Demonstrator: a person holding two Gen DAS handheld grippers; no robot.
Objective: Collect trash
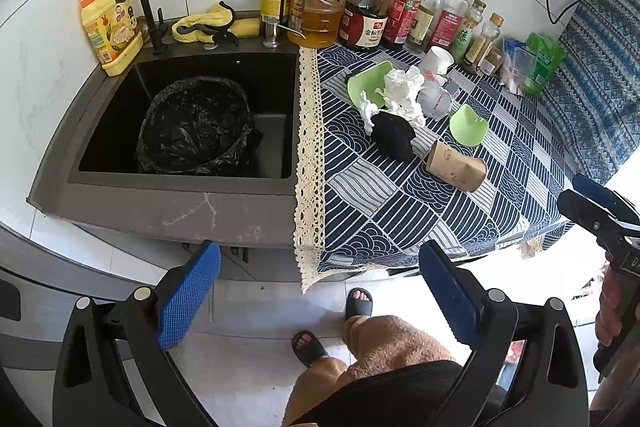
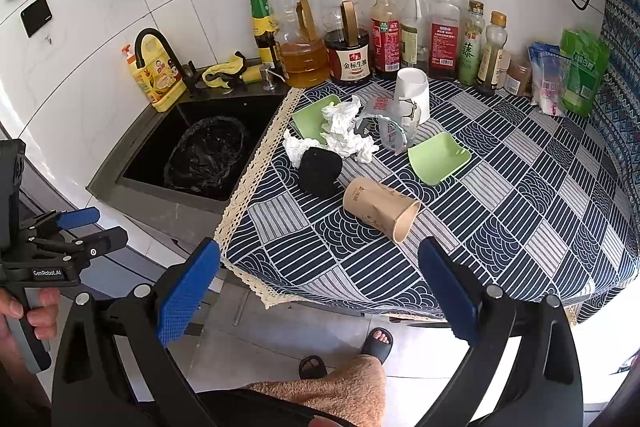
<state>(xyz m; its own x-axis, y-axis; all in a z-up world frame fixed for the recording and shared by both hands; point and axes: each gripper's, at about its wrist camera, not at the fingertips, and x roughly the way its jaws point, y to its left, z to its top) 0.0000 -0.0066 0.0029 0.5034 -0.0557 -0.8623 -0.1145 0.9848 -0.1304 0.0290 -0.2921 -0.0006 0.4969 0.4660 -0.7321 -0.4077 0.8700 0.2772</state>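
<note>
Hovering off the front edge of the patterned-cloth surface (image 2: 500, 211), the left tool (image 1: 320, 291) and right tool (image 2: 320, 287) both stand wide and empty. Litter clusters toward the surface's left edge, beside the sink holding a black-bagged bin (image 1: 196, 127): a dented brown paper cup (image 2: 380, 209) on its side, crumpled white tissue (image 2: 344, 131), a black lump (image 2: 320, 169). The cup looks light and crushable, best pinched gently across its middle; the tissue should be soft and compress anywhere.
</note>
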